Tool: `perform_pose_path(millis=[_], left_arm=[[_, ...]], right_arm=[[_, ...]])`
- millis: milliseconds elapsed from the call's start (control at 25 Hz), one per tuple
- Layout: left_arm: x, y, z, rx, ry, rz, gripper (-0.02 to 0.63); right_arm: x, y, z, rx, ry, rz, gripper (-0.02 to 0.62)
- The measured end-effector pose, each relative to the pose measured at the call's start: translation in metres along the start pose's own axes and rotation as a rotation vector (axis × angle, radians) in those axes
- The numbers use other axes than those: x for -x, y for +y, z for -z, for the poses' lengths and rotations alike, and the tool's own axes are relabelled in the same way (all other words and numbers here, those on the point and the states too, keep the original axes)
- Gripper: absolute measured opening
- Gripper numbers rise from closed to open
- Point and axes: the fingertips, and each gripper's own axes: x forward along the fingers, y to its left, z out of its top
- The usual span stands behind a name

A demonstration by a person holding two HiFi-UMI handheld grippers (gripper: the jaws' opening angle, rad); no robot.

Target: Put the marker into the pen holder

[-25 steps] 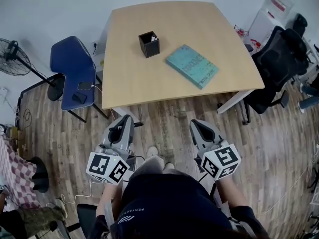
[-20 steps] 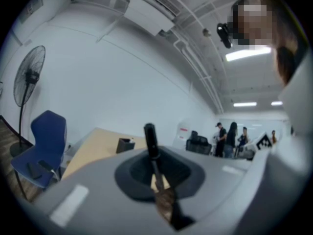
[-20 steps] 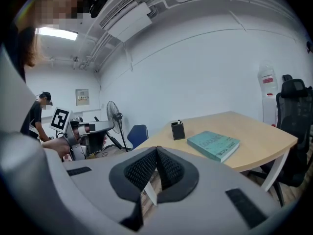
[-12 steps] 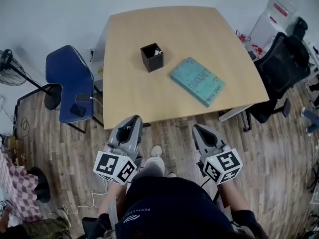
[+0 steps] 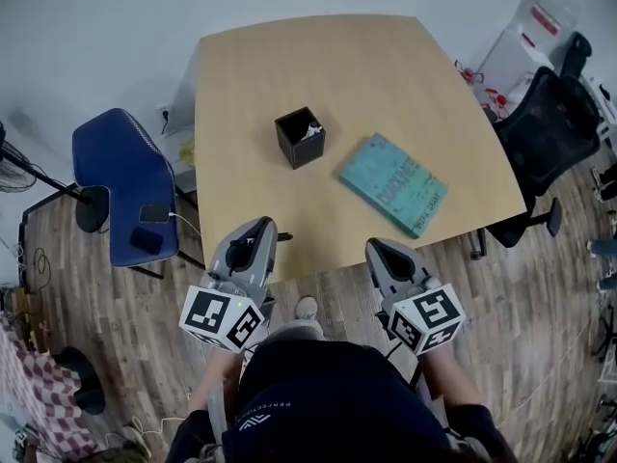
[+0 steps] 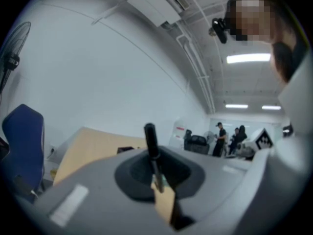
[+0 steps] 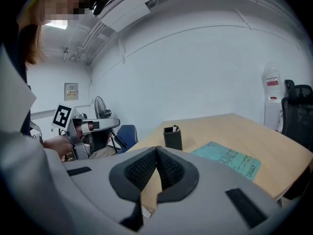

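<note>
Just at table edge [image 5: 328, 257]: left gripper [image 5: 253, 231], marker [image 6: 149, 141].

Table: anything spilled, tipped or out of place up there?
Nothing stands out. The pen holder stands upright on the table, the teal book lies flat to its right, merely angled to the edges, and the marker is clamped in the left gripper.

- Head view: steeply down on the table [image 5: 251, 85], from over its near edge.
- Gripper views: low across it from that edge; the right one shares the holder [image 5: 300, 137].
</note>
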Motion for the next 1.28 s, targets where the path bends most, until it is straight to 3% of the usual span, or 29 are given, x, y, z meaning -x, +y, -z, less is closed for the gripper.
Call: perform_pose_path(millis=[320, 520, 1080, 1280], left_arm=[[-0.039, 0.039, -0.012, 0.010, -0.005, 0.042, 0.011], [-0.068, 0.047, -0.014, 0.015, -0.011, 0.034, 0.011], [-0.141, 0.081, -0.030, -0.009, -0.043, -0.107, 0.011], [-0.168, 0.093, -0.026, -0.031, -0.019, -0.145, 0.011]], right_arm=[[-0.044, 0.000, -0.008, 0.005, 0.045, 0.002, 0.002], [-0.061, -0.022, -0.014, 0.005, 0.055, -0.005, 0.002], [-0.135, -0.082, -0.044, 0.015, 0.079, -0.141, 0.002], [-0.156, -0.099, -0.048, -0.005, 0.097, -0.175, 0.002]])
